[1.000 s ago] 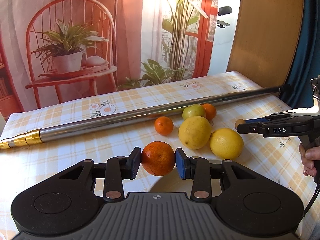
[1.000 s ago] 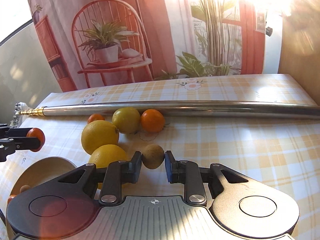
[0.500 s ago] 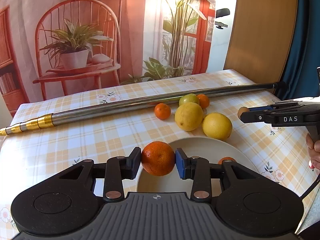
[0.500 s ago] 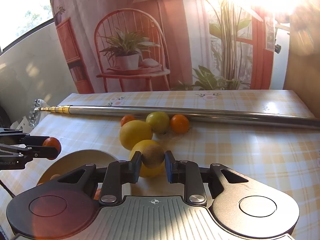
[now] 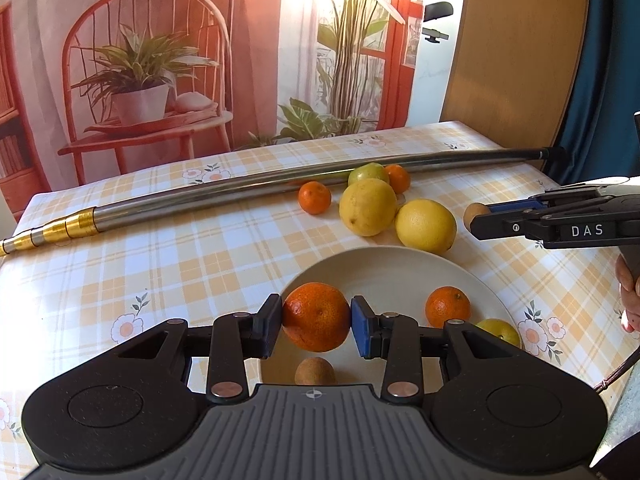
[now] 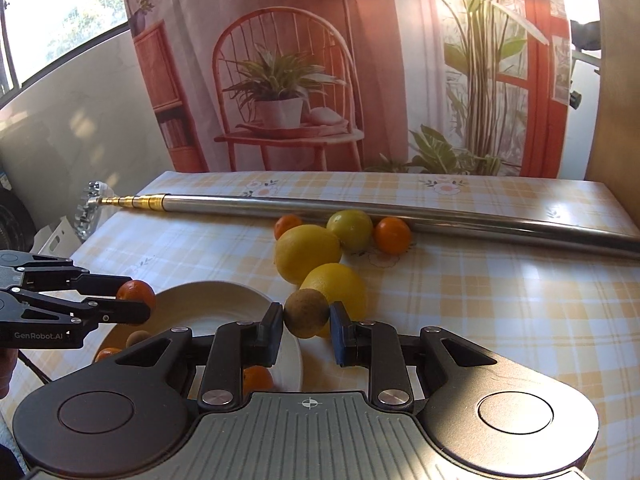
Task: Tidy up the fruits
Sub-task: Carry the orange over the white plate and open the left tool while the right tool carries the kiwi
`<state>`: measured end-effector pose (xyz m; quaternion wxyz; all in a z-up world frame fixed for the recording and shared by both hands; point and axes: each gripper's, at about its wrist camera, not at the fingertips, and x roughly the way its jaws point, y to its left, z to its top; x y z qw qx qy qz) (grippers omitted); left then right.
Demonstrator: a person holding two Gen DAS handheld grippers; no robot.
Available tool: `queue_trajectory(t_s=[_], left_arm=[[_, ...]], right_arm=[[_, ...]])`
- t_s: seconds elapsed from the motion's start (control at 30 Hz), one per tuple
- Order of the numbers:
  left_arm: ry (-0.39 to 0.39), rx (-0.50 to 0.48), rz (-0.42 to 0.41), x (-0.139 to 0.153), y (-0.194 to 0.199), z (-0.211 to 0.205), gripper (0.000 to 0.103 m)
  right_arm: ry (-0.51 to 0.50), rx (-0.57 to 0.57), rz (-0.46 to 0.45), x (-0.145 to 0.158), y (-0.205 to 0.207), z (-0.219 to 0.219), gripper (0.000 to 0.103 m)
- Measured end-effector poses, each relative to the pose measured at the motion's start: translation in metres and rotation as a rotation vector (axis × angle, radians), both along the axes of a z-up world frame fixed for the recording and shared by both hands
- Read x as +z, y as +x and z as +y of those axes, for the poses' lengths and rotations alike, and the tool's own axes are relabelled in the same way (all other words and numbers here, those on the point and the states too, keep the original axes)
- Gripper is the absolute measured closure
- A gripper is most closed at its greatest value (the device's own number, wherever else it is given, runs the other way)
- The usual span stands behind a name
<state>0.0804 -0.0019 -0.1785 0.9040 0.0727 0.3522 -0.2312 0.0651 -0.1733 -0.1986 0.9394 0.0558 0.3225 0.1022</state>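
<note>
Both grippers were carrying fruit to the plate [image 5: 400,268]: the left gripper [image 5: 317,326] clamped an orange [image 5: 316,316] above it, the right gripper [image 6: 307,326] clamped a kiwi [image 6: 306,312] beside its rim, each needing lowering before release.

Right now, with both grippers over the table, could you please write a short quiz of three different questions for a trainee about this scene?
1. True or false: the left gripper holds a large orange mandarin above the round cream plate.
2. Multiple choice: what does the right gripper hold? A) a yellow lemon B) a small brown kiwi C) a green lime
3. Fill in: the fruits not yet moved lie beside the long ____ metal pole.

Key:
1. True.
2. B, the small brown kiwi.
3. Silver; it has a gold end section.
</note>
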Motion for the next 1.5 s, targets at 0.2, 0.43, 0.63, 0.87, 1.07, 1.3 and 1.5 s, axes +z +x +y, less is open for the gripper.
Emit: queue_trajectory(t_s=[0.2, 0.43, 0.63, 0.87, 1.07, 1.3, 1.5], left_arm=[[0.019, -0.005, 0.017, -0.007, 0.005, -0.004, 0.064], [0.045, 0.004, 0.046, -0.015, 0.013, -0.005, 0.064], [0.064, -0.009, 0.059, -0.018, 0.016, -0.009, 0.064], [0.079, -0.016, 0.065, -0.022, 0.016, -0.011, 0.064], [0.08, -0.013, 0.063, -0.022, 0.016, -0.011, 0.063], [0.053, 0.002, 0.077, -0.021, 0.017, -0.009, 0.061], [0.005, 0.025, 0.065, -0.013, 0.013, -0.007, 0.044]], right_arm=[[0.0, 0.002, 0.01, -0.002, 0.001, 0.001, 0.08], [-0.003, 0.016, 0.026, -0.003, 0.005, 0.005, 0.08], [-0.004, 0.023, 0.034, -0.005, 0.008, 0.008, 0.08], [-0.003, 0.025, 0.044, -0.007, 0.01, 0.009, 0.08], [-0.004, 0.029, 0.051, -0.009, 0.011, 0.01, 0.08], [-0.005, 0.031, 0.056, -0.01, 0.012, 0.011, 0.08], [-0.023, 0.053, 0.072, -0.012, 0.015, 0.016, 0.08]])
